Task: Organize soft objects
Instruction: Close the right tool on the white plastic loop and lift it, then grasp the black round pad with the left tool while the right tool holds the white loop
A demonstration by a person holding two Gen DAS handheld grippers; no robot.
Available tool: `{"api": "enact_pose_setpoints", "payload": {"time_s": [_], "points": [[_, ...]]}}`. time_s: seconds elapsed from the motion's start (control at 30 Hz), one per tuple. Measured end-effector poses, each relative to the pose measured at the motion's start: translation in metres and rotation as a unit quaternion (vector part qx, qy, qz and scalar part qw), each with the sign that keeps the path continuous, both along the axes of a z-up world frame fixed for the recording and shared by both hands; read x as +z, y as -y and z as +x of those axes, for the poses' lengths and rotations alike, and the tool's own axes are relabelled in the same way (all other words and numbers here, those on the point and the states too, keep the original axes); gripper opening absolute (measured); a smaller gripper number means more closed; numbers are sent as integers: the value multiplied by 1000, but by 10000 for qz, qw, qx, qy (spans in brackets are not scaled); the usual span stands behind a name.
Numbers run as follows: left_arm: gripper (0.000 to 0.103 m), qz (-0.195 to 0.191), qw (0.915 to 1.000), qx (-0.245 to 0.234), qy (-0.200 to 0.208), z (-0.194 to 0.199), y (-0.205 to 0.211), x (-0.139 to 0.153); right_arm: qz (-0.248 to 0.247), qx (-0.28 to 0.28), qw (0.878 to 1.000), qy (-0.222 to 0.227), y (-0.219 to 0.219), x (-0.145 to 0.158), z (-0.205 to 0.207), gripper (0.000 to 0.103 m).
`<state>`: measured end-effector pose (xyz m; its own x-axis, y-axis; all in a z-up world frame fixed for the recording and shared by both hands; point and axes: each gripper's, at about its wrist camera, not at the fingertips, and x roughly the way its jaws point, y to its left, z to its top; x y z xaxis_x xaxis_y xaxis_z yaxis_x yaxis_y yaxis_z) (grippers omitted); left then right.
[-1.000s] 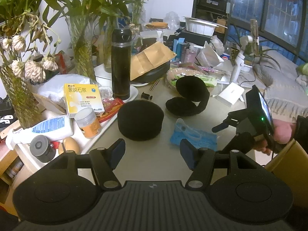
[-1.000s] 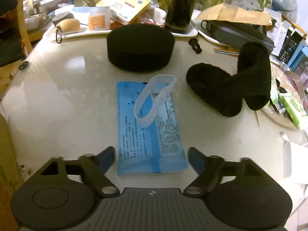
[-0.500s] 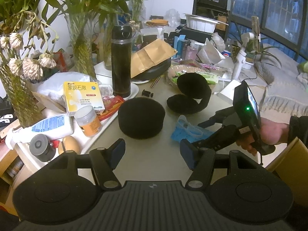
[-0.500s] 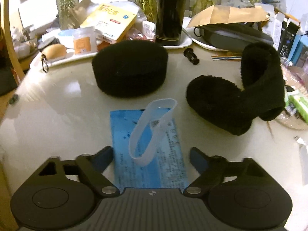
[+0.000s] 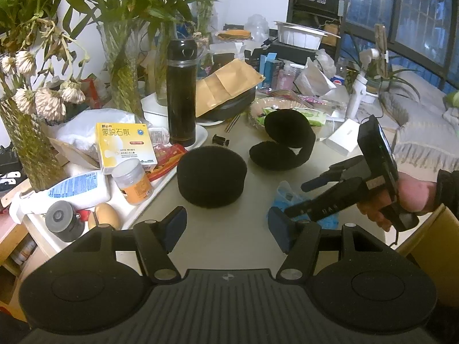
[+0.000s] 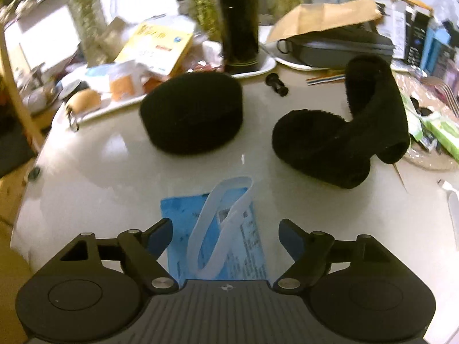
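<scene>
A flat blue packet [image 6: 246,246] lies on the pale table with a white elastic loop [image 6: 205,215] on top of it. My right gripper [image 6: 226,235] is low over them, open, its fingers either side of the packet and not pressing on it. The left wrist view shows that gripper [image 5: 298,197] in a person's hand [image 5: 413,192] over the packet [image 5: 284,195]. A round black foam pad [image 5: 211,180] and black fluffy earmuffs [image 5: 284,146] sit further back. My left gripper [image 5: 226,226] hangs open and empty above bare table, short of the foam pad.
A white tray [image 5: 134,215] at the left holds a yellow medicine box [image 5: 123,143], an orange jar [image 5: 133,182] and a white bottle [image 5: 71,189]. A tall black flask [image 5: 181,97], glass vases and a brown envelope [image 5: 226,86] crowd the back. A yellow chair [image 5: 430,240] stands at the right.
My right gripper has come in low over the blue packet, rolled somewhat, and its jaws have narrowed. My left gripper has stayed where it was.
</scene>
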<state>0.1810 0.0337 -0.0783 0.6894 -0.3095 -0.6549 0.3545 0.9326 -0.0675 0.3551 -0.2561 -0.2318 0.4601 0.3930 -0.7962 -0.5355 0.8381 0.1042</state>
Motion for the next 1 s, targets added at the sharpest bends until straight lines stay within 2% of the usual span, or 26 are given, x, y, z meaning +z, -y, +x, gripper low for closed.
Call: {"api": "enact_pose_setpoints", "payload": {"time_s": [0.2,0.23,0.27,0.5,0.77,1.0], "points": [[62,-68,9999,50,-69,3,-2,-1,-140,50,9997,176,-5,3,-1,31],[62,-73,9999,47,-63,2,-2,-1,-182,50,9995,241,-5,4,-2,15],[62,-66,10000,39,-54,2,-2,0,-165,37,9995,282,-3,6,-3,8],[62,-34,10000,26,-16,1,-2,-1,76,-129,9990,410,10,17,-4,6],[62,-38,10000,26,43,0,-2,0,115,-86,9989,450,13,29,-12,6],[62,-142,9998,114,35,22,-14,1,211,-274,9982,495,27,46,-27,6]]}}
